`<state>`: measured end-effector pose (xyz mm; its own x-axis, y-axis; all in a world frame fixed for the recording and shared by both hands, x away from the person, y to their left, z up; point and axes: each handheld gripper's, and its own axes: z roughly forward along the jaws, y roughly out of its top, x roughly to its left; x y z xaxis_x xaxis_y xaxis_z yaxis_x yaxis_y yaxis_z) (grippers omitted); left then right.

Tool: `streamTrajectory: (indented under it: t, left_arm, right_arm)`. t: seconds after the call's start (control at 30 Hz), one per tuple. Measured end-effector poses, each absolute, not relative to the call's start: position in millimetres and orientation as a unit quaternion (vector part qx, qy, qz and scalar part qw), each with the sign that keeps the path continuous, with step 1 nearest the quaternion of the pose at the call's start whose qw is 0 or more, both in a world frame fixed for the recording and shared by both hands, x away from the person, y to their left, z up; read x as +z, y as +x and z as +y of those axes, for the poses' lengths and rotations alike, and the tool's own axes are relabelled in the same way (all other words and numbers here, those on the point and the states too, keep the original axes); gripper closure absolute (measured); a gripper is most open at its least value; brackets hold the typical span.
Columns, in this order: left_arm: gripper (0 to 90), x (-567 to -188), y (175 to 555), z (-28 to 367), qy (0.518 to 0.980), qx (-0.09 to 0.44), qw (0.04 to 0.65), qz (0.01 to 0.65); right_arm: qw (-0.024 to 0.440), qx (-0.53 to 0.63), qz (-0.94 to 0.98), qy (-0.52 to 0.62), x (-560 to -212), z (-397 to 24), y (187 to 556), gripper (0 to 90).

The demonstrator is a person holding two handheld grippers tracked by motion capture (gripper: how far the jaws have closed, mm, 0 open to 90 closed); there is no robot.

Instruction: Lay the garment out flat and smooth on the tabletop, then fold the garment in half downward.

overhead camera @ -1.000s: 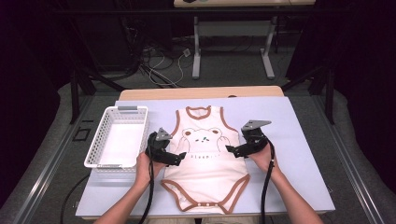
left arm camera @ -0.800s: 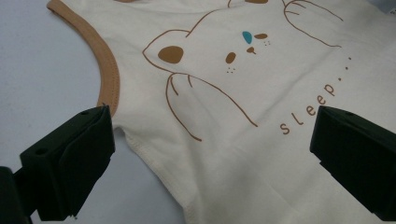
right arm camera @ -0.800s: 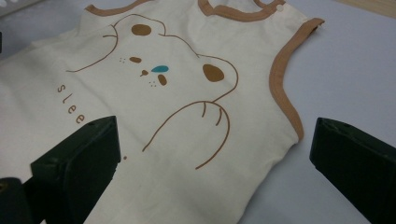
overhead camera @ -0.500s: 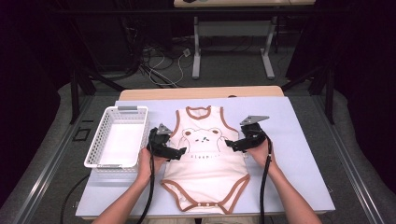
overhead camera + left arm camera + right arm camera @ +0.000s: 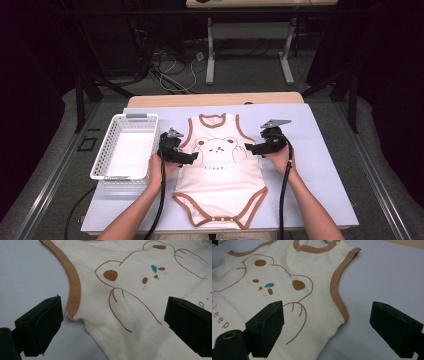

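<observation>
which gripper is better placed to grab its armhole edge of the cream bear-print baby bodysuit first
Left, slightly. The left gripper straddles the bodysuit with its brown armhole trim beside one open jaw. The right gripper is also open, but its trim sits farther ahead.

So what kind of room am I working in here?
Probably a lab or recording studio rather than a home: dark curtains all round, loose cables on the floor, and a covered work table holding a baby bodysuit.

Basket (image 5: pixel 125 150) beside bodysuit (image 5: pixel 220 185); elsewhere clear
</observation>
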<state>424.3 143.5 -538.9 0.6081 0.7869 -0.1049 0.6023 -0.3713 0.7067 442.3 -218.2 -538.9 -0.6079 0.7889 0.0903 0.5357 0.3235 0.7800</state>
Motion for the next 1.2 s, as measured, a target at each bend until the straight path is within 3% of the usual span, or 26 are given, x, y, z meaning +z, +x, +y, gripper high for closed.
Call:
streamTrajectory:
  t: [0.37,0.77,1.2]
  left_arm:
    - [11.4,-540,435,142,0.813,0.146,0.341,0.448]
    - [40.2,-548,450,143,0.805,0.153,0.317,0.478]
    - [59.5,-554,457,138,0.805,0.159,0.299,0.487]
  right_arm:
    - [0.166,0.4,0.792,0.431,-540,-219,452,23.4]
    - [0.188,0.376,0.786,0.453,-548,-212,459,59.9]
    - [0.181,0.358,0.784,0.475,-560,-208,465,69.1]
